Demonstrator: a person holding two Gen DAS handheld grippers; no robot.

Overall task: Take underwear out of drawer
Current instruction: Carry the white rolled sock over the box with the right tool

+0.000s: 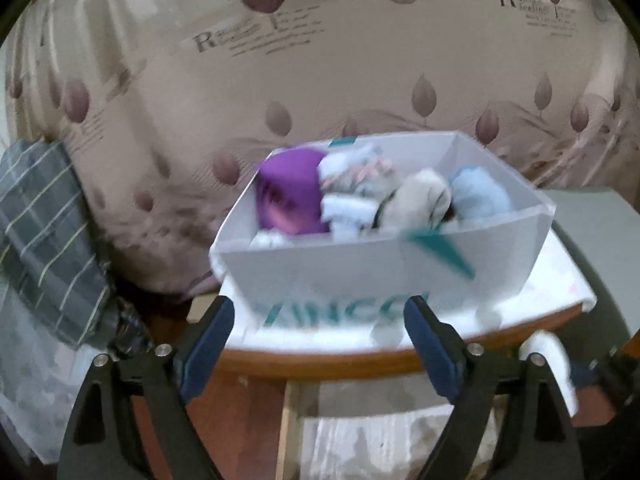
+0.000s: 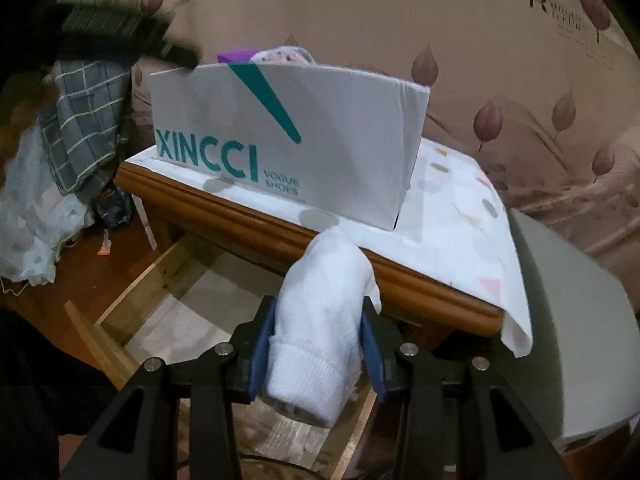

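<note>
From your left wrist, your left gripper [image 1: 318,340] hangs open and empty before the white box [image 1: 360,268] of rolled garments. From your right wrist, your right gripper [image 2: 318,350] clamps the white rolled garment [image 2: 320,320] above the open drawer [image 2: 168,276]; I judge it out, only needing placing.

A wooden nightstand [image 2: 420,280] carries a pale patterned cloth [image 2: 460,208]; on the cloth stands a white shoebox [image 2: 340,152], seemingly near its left edge.

The left gripper [image 1: 320,340] hovers with its blue-padded fingers [image 1: 208,340] spread wide apart and nothing between them; the right gripper [image 2: 320,344] sits nearer and lower, its jaws clamped on a rolled white garment [image 2: 320,320].
</note>
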